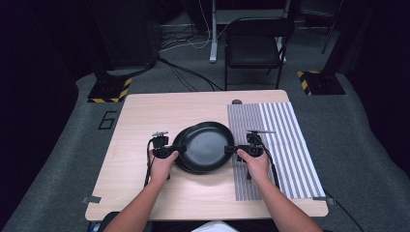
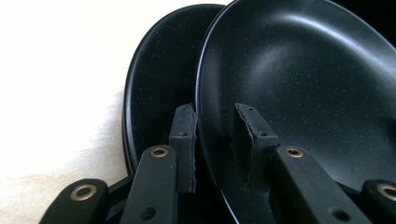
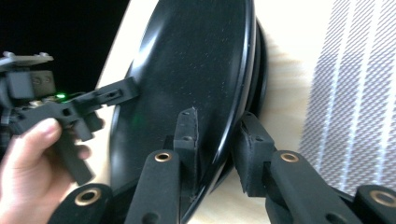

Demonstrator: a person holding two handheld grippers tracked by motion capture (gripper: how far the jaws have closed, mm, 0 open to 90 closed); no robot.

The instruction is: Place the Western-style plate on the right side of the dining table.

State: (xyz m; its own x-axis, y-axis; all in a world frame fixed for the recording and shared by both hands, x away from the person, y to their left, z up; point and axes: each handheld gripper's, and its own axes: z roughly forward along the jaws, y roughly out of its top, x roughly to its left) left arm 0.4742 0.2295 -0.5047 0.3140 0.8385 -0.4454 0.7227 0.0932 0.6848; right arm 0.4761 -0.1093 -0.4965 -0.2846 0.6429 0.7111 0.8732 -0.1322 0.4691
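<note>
Two black plates lie stacked in the middle of the wooden table (image 1: pixel 145 116). The top plate (image 1: pixel 208 145) sits shifted to the right of the lower plate (image 1: pixel 179 162), which shows as a crescent at the left. My left gripper (image 1: pixel 181 149) is shut on the top plate's left rim, and my right gripper (image 1: pixel 230 149) is shut on its right rim. In the left gripper view the pads (image 2: pixel 184 140) straddle the top plate's (image 2: pixel 303 84) edge, with the lower plate (image 2: pixel 159 79) behind. In the right gripper view the pads (image 3: pixel 187 135) clamp the top plate (image 3: pixel 187 56) above the lower plate (image 3: pixel 262 70).
A grey and white striped cloth (image 1: pixel 280 145) covers the table's right side, under my right hand. A small dark round thing (image 1: pixel 236 102) sits at the far edge. Beyond the table stand a black chair (image 1: pixel 254 48) and floor cables.
</note>
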